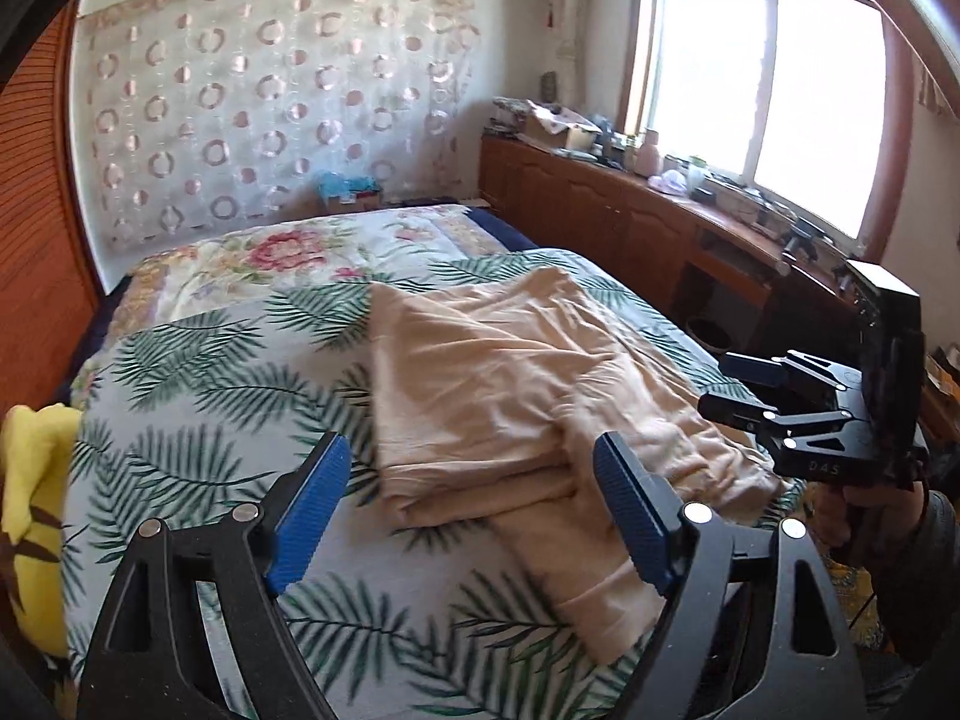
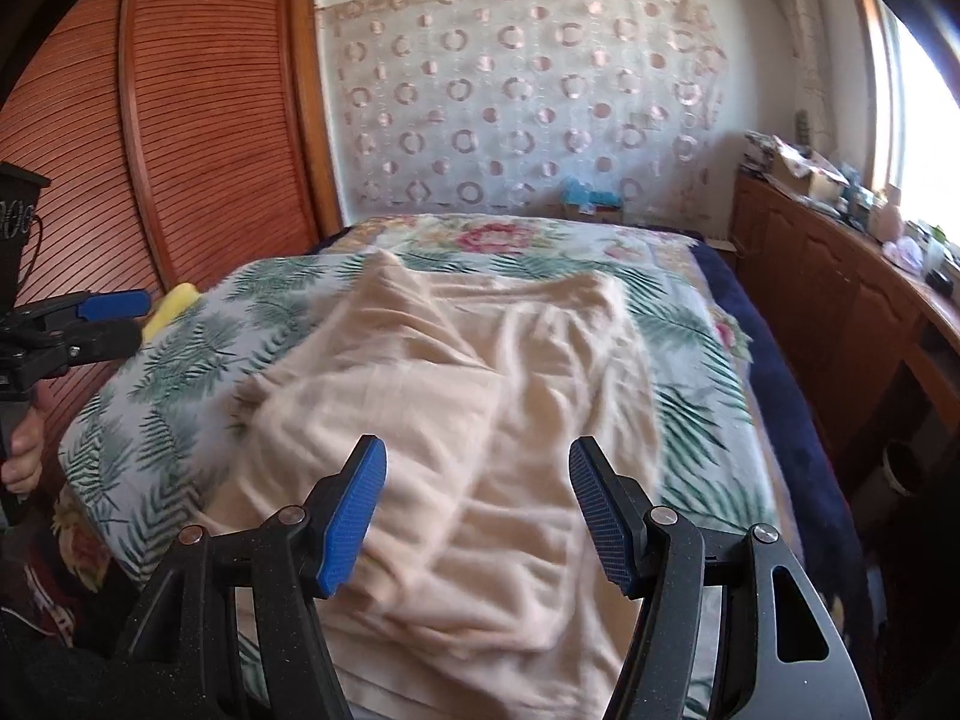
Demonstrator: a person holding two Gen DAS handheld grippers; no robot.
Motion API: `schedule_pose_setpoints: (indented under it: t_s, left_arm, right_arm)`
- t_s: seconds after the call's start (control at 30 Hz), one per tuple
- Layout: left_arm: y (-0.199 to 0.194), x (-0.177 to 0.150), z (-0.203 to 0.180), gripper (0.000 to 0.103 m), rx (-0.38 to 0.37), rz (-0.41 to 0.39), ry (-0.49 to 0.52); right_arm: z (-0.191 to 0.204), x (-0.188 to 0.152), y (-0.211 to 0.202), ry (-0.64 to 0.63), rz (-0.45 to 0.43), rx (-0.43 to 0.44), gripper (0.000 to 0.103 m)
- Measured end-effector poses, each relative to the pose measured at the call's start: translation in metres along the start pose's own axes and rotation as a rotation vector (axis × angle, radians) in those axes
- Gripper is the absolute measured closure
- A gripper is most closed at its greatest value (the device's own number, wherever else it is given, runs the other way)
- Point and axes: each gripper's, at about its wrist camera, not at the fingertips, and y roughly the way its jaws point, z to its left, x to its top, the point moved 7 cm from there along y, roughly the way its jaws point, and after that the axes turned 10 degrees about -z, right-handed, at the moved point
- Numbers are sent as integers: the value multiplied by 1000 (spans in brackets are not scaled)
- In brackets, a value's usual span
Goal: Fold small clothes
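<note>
A peach garment (image 1: 492, 384) lies partly folded and rumpled on the leaf-print bed cover (image 1: 198, 372). One layer is doubled over near its front edge. My left gripper (image 1: 471, 441) hovers open just in front of that fold, with nothing pressed between its blue pads. In the right wrist view the same garment (image 2: 480, 372) spreads out beneath my right gripper (image 2: 478, 443), whose jaws stand apart above the cloth without pinching it. Each gripper shows in the other's view: the right gripper (image 1: 720, 384) at the garment's right side, the left gripper (image 2: 129, 318) off the bed's left edge.
A yellow plush toy (image 1: 30, 480) sits at the bed's left edge. A wooden cabinet (image 1: 600, 204) with clutter on top runs along the right under a bright window (image 1: 768, 78). Louvred wooden doors (image 2: 210, 120) stand on the left. A floral quilt (image 1: 270, 252) covers the far bed.
</note>
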Motion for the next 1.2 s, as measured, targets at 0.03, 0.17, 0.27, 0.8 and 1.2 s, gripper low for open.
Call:
schedule_pose_setpoints:
  t_s: [0.03,0.17,0.27,0.8,1.2]
  left_arm:
    - [-3,-1,5,19,14,-6,-6]
    - [-9,-4,24,19,47,-16,-35]
    - [-9,-10,33,19,59,-11,-54]
    - [-6,-25,37,19,35,-2,-84]
    - [-10,-20,35,19,53,-27,-73]
  right_arm:
    - [10,4,3,-11,-3,25,38]
    - [42,9,22,-69,14,83,38]
    - [55,0,38,-101,58,106,38]
    - [-11,-1,-1,-7,68,-15,90]
    - [-41,-24,-34,31,116,-171,64]
